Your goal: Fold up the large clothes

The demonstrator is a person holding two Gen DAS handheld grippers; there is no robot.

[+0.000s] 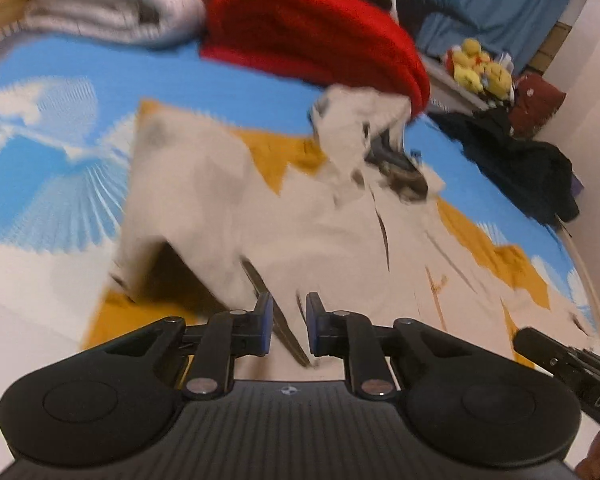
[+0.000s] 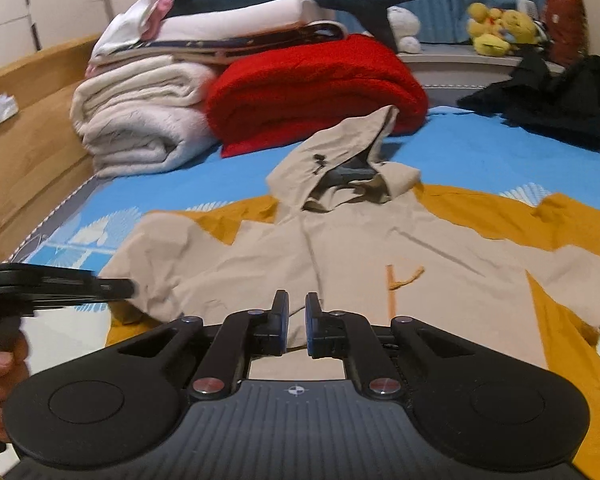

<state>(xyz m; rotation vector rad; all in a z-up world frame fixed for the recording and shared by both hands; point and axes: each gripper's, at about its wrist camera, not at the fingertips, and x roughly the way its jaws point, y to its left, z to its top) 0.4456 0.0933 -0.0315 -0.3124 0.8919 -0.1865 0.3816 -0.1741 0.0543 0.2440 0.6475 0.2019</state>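
Two handheld grippers hover over a beige hooded jacket point(image 2: 340, 252) spread flat on a mustard cloth point(image 2: 500, 216) in the middle of the blue-sheeted bed point(image 2: 480, 152), hood toward the red blanket point(image 2: 316, 88). The left gripper point(image 1: 288, 324) and right gripper point(image 2: 296, 322) each show a narrow gap with nothing pinched. The fabric looks thin, light and limp; it is likely best taken at a sleeve edge or the hem.

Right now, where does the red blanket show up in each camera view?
Left wrist: red blanket at top centre, blurred, behind the beige jacket's hood.
Right wrist: red blanket upper centre, right of the white bedding.
Shared landmark: the yellow plush toys, to its right in both.
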